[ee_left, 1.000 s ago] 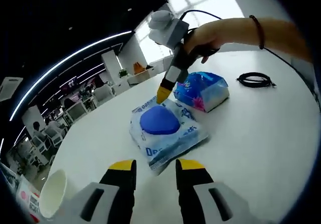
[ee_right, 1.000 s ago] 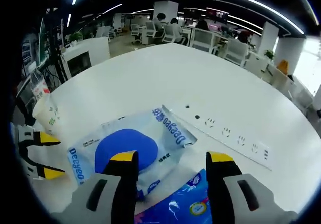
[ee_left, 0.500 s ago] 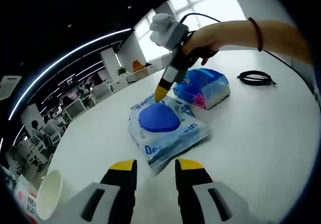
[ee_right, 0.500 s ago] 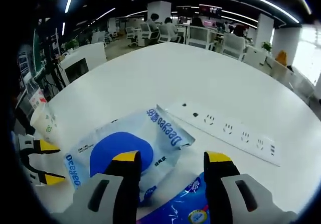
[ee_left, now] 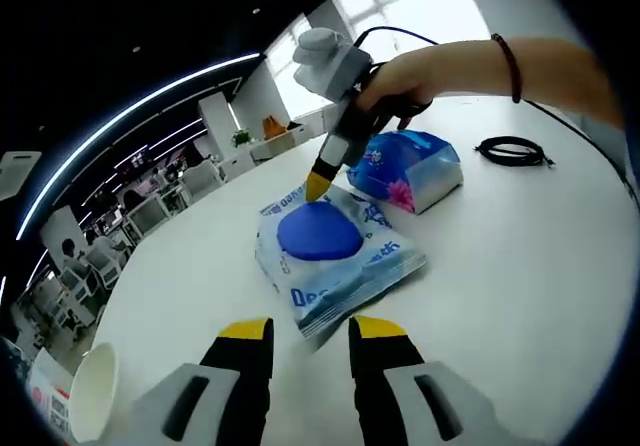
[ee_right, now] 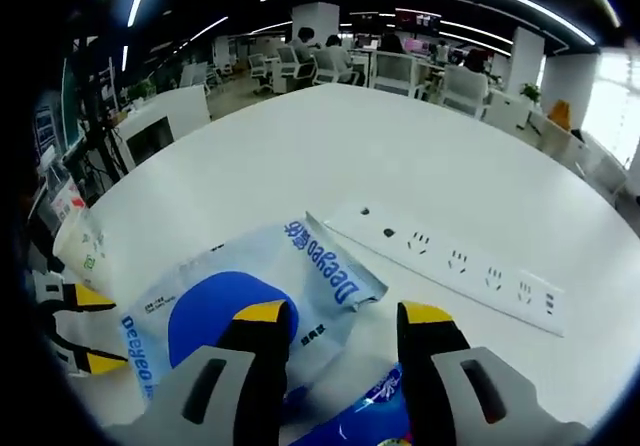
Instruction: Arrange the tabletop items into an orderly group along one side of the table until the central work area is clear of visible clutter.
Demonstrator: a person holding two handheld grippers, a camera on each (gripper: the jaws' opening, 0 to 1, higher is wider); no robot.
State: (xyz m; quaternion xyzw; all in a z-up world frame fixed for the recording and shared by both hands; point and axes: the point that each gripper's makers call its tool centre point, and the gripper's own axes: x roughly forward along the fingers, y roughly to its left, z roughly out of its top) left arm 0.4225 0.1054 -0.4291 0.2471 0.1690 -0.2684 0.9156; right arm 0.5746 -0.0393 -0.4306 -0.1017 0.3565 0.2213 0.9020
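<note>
Two packets are lying on the white round desk (ee_left: 520,266): a clear wipes pouch with a blue oval lid (ee_left: 335,254) just ahead of the left gripper (ee_left: 310,331), whose fingers are standing apart and empty; the right gripper (ee_right: 336,315), fingers parted, is hovering over the pouch's far edge, beside a blue tissue pack (ee_left: 408,170).

You are looking at a wet-wipes pack (ee_right: 232,306) that is carrying the blue brand word "Deeyeo" along its edges, readable in your right gripper view. In your left gripper view the same pack (ee_left: 335,254) is showing just the first letters, "Dee". Smaller print on the pack, on the paper cup (ee_right: 82,248) and on the blue tissue pack (ee_left: 410,168) is staying too small to read.
</note>
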